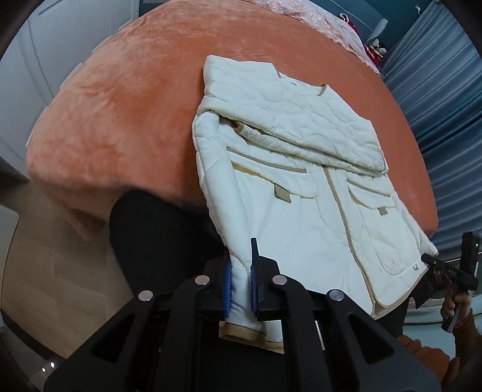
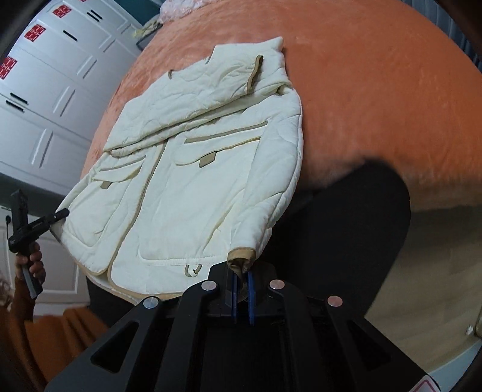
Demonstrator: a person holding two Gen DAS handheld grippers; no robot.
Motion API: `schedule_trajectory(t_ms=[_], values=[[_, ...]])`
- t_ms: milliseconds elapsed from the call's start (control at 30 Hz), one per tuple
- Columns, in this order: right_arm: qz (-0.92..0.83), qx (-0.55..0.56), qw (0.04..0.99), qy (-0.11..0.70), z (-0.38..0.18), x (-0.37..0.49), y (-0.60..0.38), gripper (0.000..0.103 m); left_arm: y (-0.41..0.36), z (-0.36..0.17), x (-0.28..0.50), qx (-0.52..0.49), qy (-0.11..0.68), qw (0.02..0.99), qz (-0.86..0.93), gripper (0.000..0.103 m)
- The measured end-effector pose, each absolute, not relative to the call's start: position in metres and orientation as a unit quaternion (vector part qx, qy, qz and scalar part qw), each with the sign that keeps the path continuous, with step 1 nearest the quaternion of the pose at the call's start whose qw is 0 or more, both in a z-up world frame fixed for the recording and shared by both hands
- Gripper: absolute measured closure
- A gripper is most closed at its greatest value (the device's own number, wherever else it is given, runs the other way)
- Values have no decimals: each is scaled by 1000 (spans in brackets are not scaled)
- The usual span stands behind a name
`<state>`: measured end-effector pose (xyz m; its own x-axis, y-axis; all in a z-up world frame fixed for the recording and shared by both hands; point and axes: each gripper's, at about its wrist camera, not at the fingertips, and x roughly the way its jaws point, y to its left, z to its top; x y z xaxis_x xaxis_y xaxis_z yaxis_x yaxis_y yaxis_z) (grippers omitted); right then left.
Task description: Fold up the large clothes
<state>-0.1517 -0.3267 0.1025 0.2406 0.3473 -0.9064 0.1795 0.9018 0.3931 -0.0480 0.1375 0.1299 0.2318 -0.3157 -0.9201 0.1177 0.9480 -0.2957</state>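
Note:
A cream quilted jacket (image 1: 301, 187) with tan trim lies front up on an orange bed (image 1: 120, 105), its sleeves folded across the chest. It also shows in the right wrist view (image 2: 195, 169). My left gripper (image 1: 241, 271) is shut on the hem corner on its side; the tan hem hangs below the blue pads (image 1: 227, 283). My right gripper (image 2: 242, 289) is shut on the tan hem corner (image 2: 241, 256) on the other side. Each gripper also shows in the other's view, the right one (image 1: 430, 259) and the left one (image 2: 57, 217).
The orange bed (image 2: 376, 90) curves away on all sides of the jacket. White wardrobe doors (image 2: 45, 90) stand on one side, blue curtains (image 1: 436, 105) on the other. A dark shape (image 2: 346, 226) sits below the bed edge. Pink bedding (image 1: 316, 18) lies at the far end.

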Motion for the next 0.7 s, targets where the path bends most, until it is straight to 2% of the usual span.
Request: schedule_trajectory(t_ms=[100,300,433,700], values=[[67,214,763,606,126,-163,-317,98,150,158,-60,-126,584,792,-124,95],[36,251,856,450,177,-85,-352,99,129,199,9,-110,476,861,-141,95],[-7,305,875,377,164,-19,-374,99,113,189,73,-120,440,882,-118,95],[-71,291,886,353,113,78,-370,98,81,132,170,-94,450,887,-39,95]])
